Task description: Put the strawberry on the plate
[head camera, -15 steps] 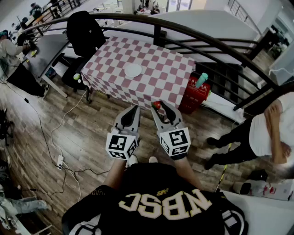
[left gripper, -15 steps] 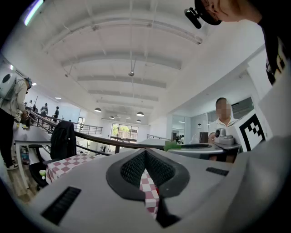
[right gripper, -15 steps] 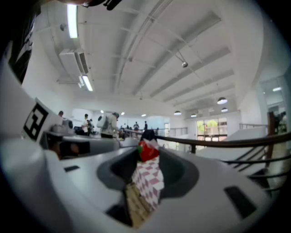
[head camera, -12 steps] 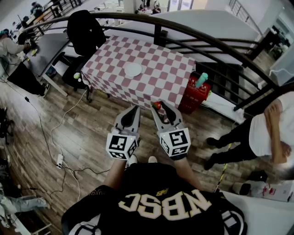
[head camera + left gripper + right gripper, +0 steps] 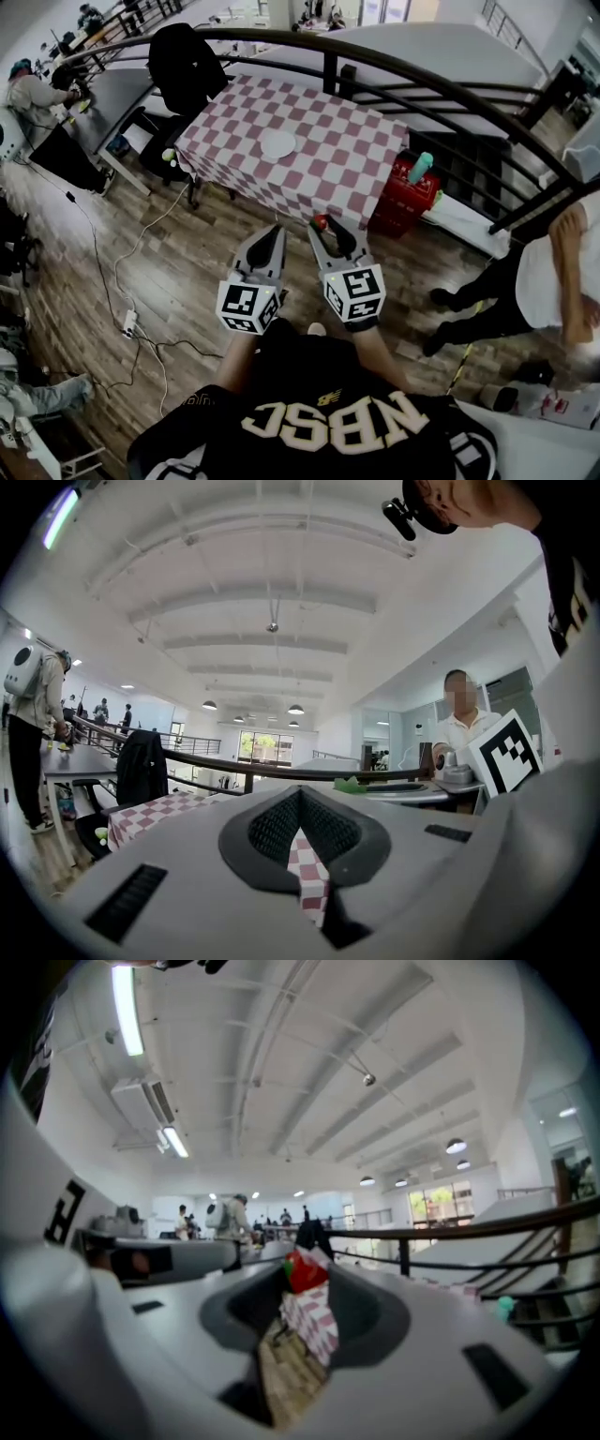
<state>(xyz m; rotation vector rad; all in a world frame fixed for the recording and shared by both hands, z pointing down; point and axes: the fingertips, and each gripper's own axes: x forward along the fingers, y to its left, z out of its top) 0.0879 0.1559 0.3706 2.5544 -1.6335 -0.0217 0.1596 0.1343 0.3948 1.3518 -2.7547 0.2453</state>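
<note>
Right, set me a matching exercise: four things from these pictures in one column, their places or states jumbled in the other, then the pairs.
Things:
1. small red strawberry
2. round white plate
3. tall teal bottle
4. left tongs

Places or states:
A. standing in the red crate on the floor
B. shut, nothing between them
C. pinched in the right tongs
D. lying on the red-and-white checked tablecloth

Pairs: 1-C, 2-D, 3-A, 4-B.
</note>
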